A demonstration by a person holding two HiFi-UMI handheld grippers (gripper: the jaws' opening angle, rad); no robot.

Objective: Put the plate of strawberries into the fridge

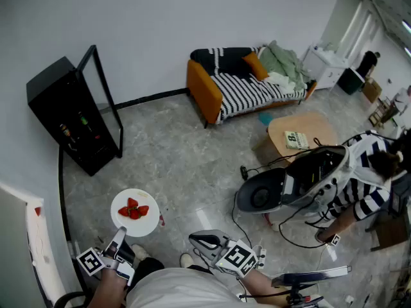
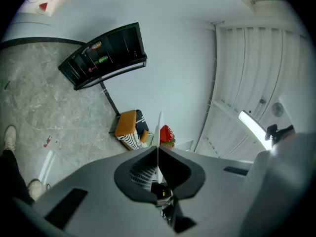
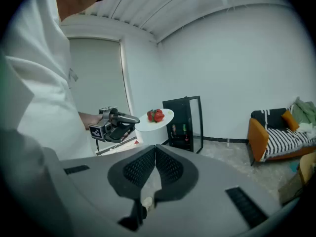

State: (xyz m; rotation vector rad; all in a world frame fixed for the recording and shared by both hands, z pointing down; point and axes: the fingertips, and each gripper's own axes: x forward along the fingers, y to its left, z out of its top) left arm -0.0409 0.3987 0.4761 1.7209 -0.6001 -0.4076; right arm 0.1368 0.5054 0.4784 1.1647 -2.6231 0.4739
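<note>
The left hand-held gripper (image 1: pixel 119 235) has its jaws closed on the near rim of the white plate (image 1: pixel 149 223). It carries the plate out in front of the person, above the floor (image 1: pixel 186 165). The plate sits roughly level, probably so that the strawberries (image 1: pixel 133 209) heaped at its centre do not roll off. The right hand-held gripper (image 1: pixel 204 241) has its jaws together on nothing and hangs low beside the person's body. It is likely kept free to steady the plate or hold the door (image 1: pixel 103 104).

The black fridge (image 1: pixel 61 104) stands on the floor against the wall, well apart from the plate. Its glass door is already swung open, so the way in looks clear.

Some things are hard to make out. In the left gripper view the plate shows only edge-on as a thin pale line, and the jaw body hides most of the fruit. Inside the fridge a few bottles (image 1: pixel 82 120) can be seen, but the dark interior hides whether any shelf has room. The bottom edge of the head view cuts off both of the person's arms.
</note>
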